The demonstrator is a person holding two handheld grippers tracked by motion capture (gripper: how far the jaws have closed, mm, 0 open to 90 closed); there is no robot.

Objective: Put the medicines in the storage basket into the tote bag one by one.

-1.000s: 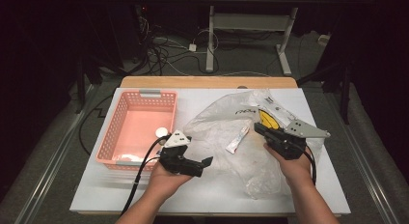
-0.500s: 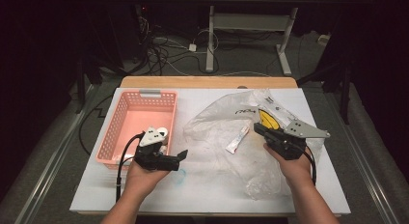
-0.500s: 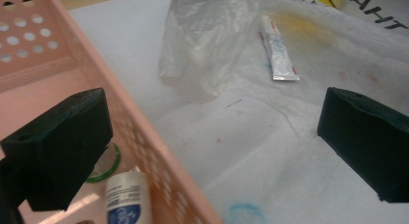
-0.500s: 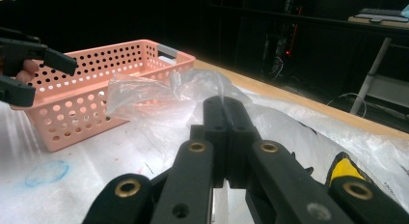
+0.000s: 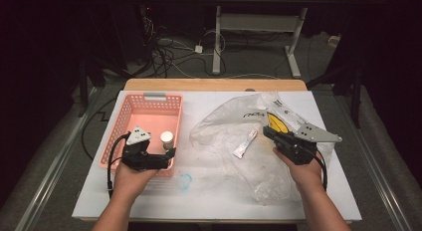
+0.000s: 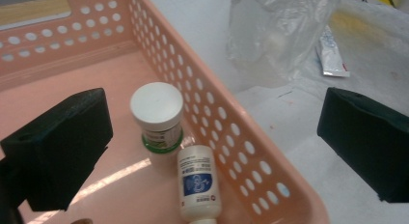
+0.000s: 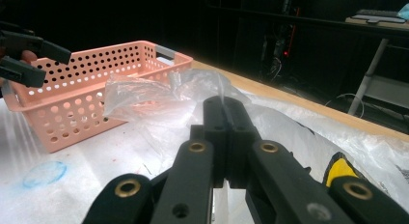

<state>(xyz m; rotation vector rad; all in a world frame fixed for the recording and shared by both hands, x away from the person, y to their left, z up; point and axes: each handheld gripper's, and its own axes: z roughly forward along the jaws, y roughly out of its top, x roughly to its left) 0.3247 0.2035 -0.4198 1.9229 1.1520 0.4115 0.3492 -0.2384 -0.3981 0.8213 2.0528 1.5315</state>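
Swinging across from the clear plastic bag (image 5: 249, 141), your left hand-held gripper (image 6: 212, 137) hangs released over the pink perforated basket (image 5: 149, 109) holding the white-capped bottle (image 6: 156, 115); your right hand-held gripper (image 7: 225, 119) stays clenched on the bag.

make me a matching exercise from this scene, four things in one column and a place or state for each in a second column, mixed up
Things:
1. white-capped jar
2. bottle with blue label
3. small tube
4. right gripper

Places or states:
A. lying on its side in the pink basket
B. jaws shut on the clear plastic bag
C. standing upright in the basket
D. lying inside the bag

Pairs: 1-C, 2-A, 3-D, 4-B
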